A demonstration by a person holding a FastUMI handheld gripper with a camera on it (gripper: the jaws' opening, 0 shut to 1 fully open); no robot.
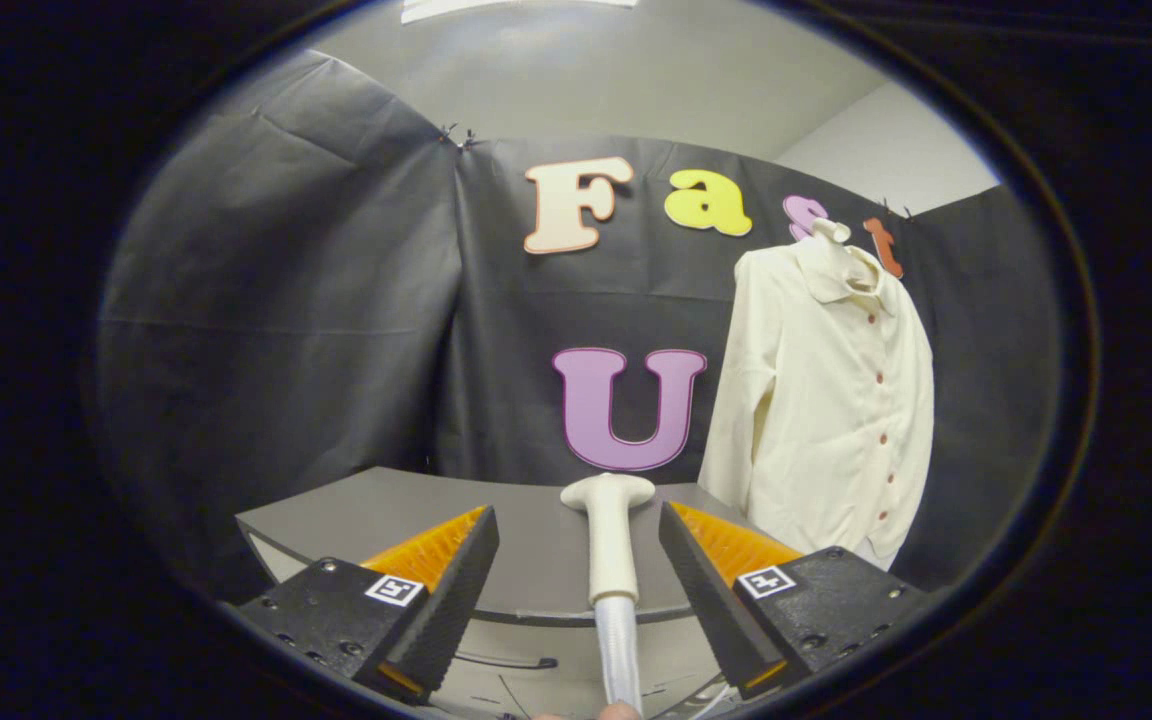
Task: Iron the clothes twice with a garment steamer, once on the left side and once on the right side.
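1. Steamer head [608, 492], cream coloured, stood upright between the gripper [578, 570] fingers, with its wide top roughly level with the fingertips and clear gaps on both sides.
2. Left finger [456, 590] sat well to the left of the steamer handle [612, 560], not touching it.
3. Ribbed hose [619, 650] ran down from the bottom of the handle, between the two fingers, toward a fingertip of a person's hand [620, 712] that just showed below it.
4. Right finger [706, 590] stood apart from the handle too; jaws were wide open and gripped nothing.
5. Grey table [416, 510] lay beyond the fingers, behind the steamer, running back to the black cloth wall [276, 320].
6. Cream shirt [826, 400] hung beyond and to the right of the right finger, at the right end of the table, against the wall.
7. Shirt had a collar, a long sleeve hanging down on its left side and a row of small brownish buttons [880, 378] down the front.
8. Hanger top [831, 232] poked out above the collar; could not tell what it hung from.
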